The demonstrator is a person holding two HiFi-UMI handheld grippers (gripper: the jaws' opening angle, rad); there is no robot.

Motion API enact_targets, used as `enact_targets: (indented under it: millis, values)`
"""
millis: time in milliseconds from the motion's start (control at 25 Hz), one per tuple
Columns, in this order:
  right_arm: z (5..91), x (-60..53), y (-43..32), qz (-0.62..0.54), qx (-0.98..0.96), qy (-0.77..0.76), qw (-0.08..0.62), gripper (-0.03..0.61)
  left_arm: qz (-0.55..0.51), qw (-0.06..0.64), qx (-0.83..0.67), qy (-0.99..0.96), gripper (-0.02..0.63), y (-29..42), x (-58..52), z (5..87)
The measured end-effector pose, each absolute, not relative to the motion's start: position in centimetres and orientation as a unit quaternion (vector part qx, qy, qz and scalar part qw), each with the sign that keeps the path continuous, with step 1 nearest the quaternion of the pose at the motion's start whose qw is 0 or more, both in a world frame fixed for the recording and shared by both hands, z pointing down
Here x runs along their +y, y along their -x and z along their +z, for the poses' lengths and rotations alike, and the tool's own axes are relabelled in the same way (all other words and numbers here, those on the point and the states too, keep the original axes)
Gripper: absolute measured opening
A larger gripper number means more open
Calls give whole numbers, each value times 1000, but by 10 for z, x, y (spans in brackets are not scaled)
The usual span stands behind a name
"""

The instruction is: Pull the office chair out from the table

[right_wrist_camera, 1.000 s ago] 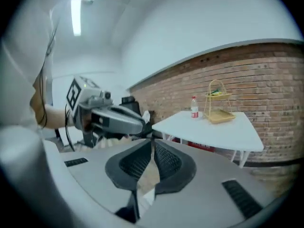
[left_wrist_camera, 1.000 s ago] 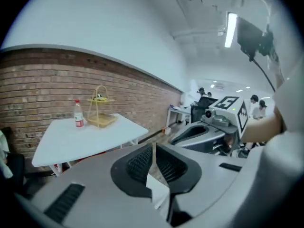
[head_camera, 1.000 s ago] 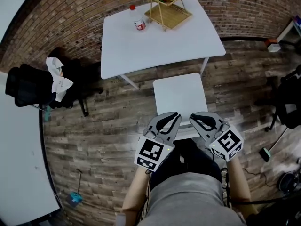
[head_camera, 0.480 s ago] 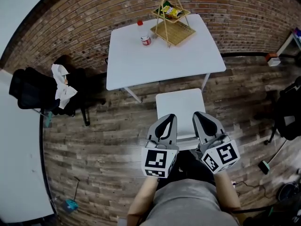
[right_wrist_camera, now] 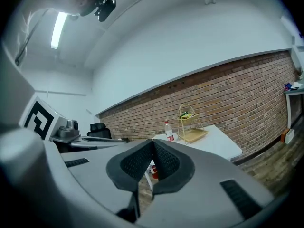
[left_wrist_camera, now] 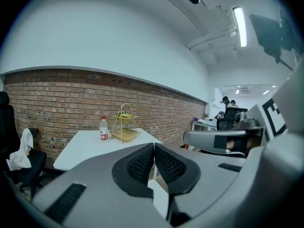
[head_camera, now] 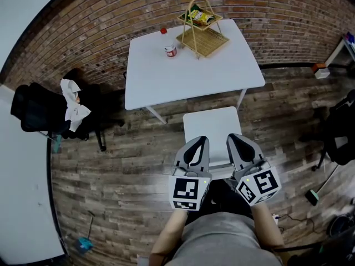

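The chair's white seat (head_camera: 212,132) stands on the wood floor just in front of the white table (head_camera: 166,79), clear of its near edge. My left gripper (head_camera: 197,141) and right gripper (head_camera: 235,138) hover side by side over the seat's near edge, both pointing toward the table. In the left gripper view the left gripper (left_wrist_camera: 154,147) has its pads pressed together with nothing between them. In the right gripper view the right gripper (right_wrist_camera: 153,143) is likewise shut and empty. The chair's back is hidden under the grippers.
On the table stand a water bottle (head_camera: 170,47) and a two-tier wire basket (head_camera: 202,27). A black office chair (head_camera: 39,111) draped with white cloth (head_camera: 72,101) stands at the left, another dark chair (head_camera: 340,127) at the right. A brick wall runs behind the table.
Both grippers have risen off the seat's near edge and levelled out, now parallel and pointing at the table. Their jaws have closed. The white seat has not visibly moved.
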State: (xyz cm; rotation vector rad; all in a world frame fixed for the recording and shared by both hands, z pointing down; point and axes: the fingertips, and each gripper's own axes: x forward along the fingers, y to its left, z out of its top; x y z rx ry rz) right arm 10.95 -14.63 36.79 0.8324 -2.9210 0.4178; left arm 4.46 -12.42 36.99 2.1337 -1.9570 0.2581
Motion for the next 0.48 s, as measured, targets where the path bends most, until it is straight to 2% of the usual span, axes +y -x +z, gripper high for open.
enact_targets:
  millis: [480]
  values:
    - [363,-154,-110,129,-951,-279,38,15,89,117,-667,-730,15,-49,-129,368]
